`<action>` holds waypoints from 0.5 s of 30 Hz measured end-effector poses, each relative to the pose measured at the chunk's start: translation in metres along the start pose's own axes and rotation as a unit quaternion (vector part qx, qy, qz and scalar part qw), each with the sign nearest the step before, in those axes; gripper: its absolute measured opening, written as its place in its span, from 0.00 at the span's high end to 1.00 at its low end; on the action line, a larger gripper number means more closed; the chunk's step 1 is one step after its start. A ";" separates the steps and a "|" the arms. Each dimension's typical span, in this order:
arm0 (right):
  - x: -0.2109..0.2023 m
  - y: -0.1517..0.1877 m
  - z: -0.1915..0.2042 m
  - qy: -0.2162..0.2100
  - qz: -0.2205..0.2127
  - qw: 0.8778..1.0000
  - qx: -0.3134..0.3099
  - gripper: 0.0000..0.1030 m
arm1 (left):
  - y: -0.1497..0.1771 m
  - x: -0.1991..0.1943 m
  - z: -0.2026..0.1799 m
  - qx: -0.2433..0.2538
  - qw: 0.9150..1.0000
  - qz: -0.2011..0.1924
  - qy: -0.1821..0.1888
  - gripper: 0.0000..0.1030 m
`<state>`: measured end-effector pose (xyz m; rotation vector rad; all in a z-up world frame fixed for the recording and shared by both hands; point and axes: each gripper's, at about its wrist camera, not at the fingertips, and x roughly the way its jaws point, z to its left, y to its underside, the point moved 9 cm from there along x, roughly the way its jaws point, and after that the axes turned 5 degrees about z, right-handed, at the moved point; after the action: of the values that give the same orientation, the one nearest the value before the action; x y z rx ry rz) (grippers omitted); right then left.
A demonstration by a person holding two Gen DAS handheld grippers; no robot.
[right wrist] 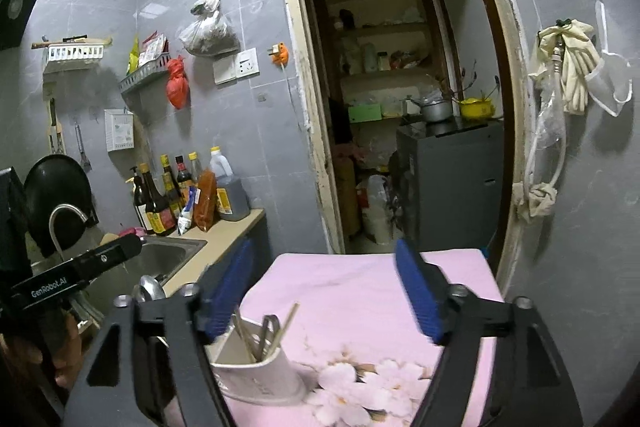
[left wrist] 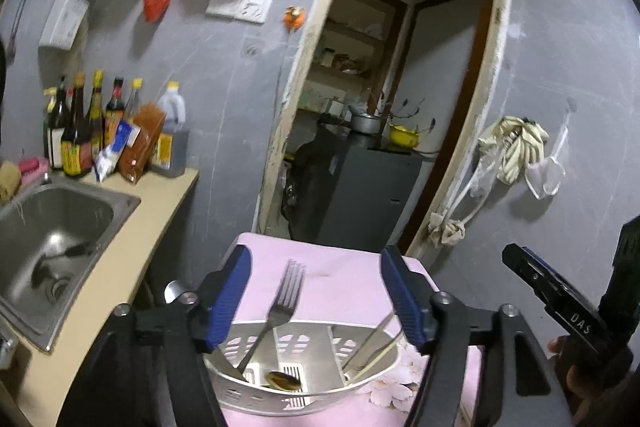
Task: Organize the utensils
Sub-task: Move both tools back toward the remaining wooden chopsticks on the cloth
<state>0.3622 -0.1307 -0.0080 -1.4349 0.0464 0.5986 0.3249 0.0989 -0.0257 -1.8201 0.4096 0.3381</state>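
Note:
A white slotted utensil holder point(left wrist: 304, 393) stands on a pink flowered cloth point(left wrist: 344, 287). A metal fork point(left wrist: 280, 311) leans tines up in its left compartment, a brown-bowled spoon point(left wrist: 283, 381) lies at the bottom, and chopsticks with a metal utensil point(left wrist: 372, 345) lean in the right compartment. My left gripper point(left wrist: 316, 295) is open and empty, just above the holder. My right gripper point(right wrist: 328, 291) is open and empty; the holder point(right wrist: 260, 371) sits low left of it. The right gripper's body point(left wrist: 568, 311) shows at the right in the left wrist view.
A steel sink point(left wrist: 52, 227) lies left in a beige counter point(left wrist: 132, 247) with sauce bottles point(left wrist: 80, 131) at the back. A doorway point(left wrist: 384, 107) ahead opens on a storeroom with a grey cabinet point(right wrist: 452, 183). Gloves and bags point(right wrist: 568, 67) hang on the right wall.

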 end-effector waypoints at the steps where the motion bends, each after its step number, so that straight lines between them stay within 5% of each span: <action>1: -0.004 -0.001 -0.005 0.002 -0.002 1.000 -0.002 0.25 | -0.001 -0.002 -0.005 0.005 1.000 -0.003 -0.003 0.27; 7: -0.027 -0.007 -0.036 0.019 -0.011 1.000 -0.011 0.03 | 0.000 -0.011 -0.043 0.028 0.999 -0.020 -0.011 0.08; 15: -0.042 -0.002 -0.081 0.047 -0.001 0.999 -0.017 0.02 | 0.013 -0.008 -0.082 0.028 0.999 -0.032 -0.015 0.01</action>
<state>0.3534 -0.2216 -0.0036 -1.4949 0.1090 0.5324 0.3133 0.0176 -0.0106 -1.7680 0.3365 0.3059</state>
